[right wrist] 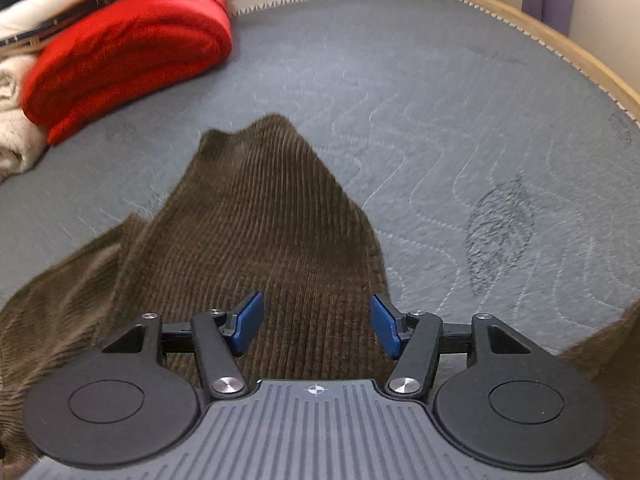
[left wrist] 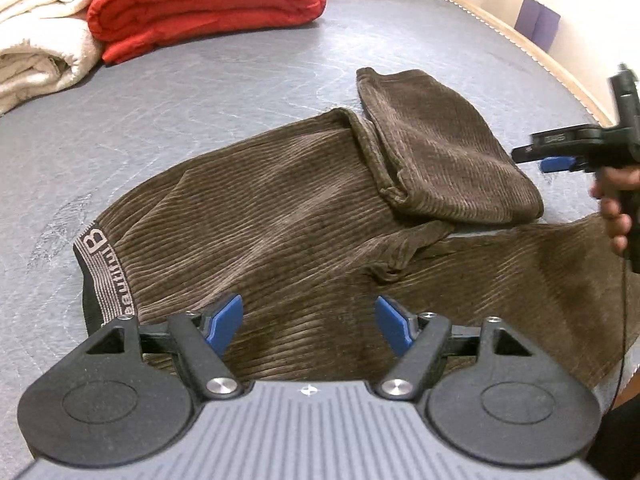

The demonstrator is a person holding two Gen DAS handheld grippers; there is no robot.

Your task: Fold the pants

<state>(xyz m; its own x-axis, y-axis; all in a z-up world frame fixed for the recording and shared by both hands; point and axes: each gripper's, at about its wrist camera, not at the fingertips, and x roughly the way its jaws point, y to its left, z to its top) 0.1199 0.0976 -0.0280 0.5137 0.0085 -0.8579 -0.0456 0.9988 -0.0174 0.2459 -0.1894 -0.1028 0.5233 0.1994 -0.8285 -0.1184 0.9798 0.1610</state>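
Looking at this one, the pants were brown corduroy, spread on a grey mattress, waistband off to the left side in the left wrist view. One leg was already flipped back over itself, pretty sloppily, while the other leg ran off to the right, still flat.

Both claws had their pads wide apart and nothing clamped. The left gripper hovered over the seat area. The right gripper hung over the folded leg, also with nothing between its pads; in the left view you could see it in a hand at the right edge.

What could've gone wrong, imo: that flipped leg sat skewed, so any next fold would've stacked crooked and come out lumpy. There was also a bunched wrinkle near the crotch that would get trapped inside. Corduroy's thick, so a shallow pinch might've grabbed just the top layer and dragged it off the bottom one. The red blanket and towels were well apart, so no snag risk there.
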